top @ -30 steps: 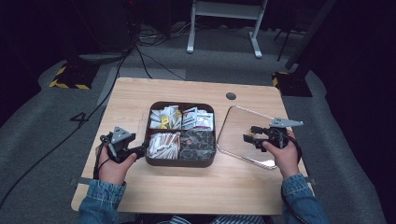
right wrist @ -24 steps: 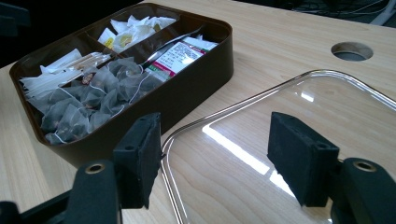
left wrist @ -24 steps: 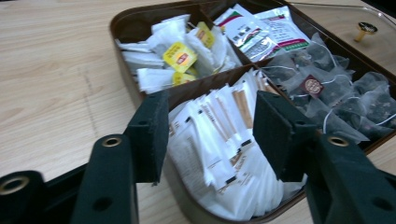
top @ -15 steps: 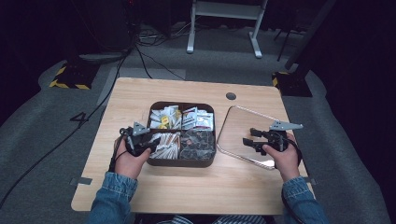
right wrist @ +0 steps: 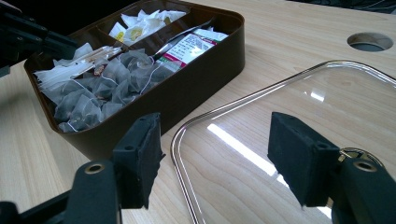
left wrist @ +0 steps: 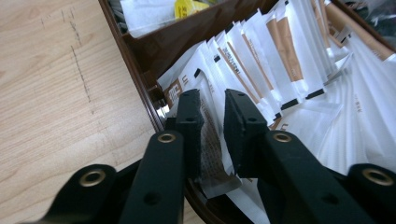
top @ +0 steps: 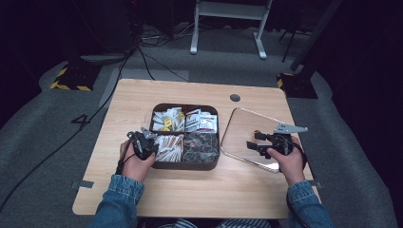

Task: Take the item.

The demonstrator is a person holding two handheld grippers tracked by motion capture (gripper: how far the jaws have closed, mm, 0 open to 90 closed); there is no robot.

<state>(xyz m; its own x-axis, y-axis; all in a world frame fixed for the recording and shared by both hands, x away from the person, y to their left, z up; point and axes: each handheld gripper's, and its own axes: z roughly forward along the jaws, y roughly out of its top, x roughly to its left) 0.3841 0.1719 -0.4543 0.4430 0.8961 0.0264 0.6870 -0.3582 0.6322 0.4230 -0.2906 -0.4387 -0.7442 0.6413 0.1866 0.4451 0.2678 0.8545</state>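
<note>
Brown plastic box (top: 185, 164) sits in the middle of the light wooden surface (top: 190, 199), and it is divided into four compartments. In the high view, the left gripper (top: 148, 142) is at the lower left compartment of the box, held by the left hand (top: 135, 161) in a denim sleeve. The left gripper view shows this compartment packed with white paper sachets with brown bands (left wrist: 280, 60), standing in a row. The two black fingers (left wrist: 189, 126) have just been closing, and one sachet (left wrist: 212, 144) stands between them, near the brown wall of the box at the lower middle of that frame. The fingers are close together around it, but a narrow gap shows beside the sachet, so I cannot tell if both pads already press on it.

At the right side of the high view lies a clear lid (top: 247, 137) with a shiny rim, flat on the surface just beside the box. The right gripper (top: 254, 142) hovers over the lower right part of this lid, in the right hand (top: 287, 164). In the right gripper view its fingers (right wrist: 140, 154) are spread wide apart, with nothing between them; the lid's rim (right wrist: 187, 140) curves below them. Behind, at the upper left of that frame, the box shows a compartment of grey mesh tea bags (right wrist: 107, 88) and, farther back, white packets with red print (right wrist: 196, 44). A round hole (top: 235, 98) is in the surface at the upper right of the box.
</note>
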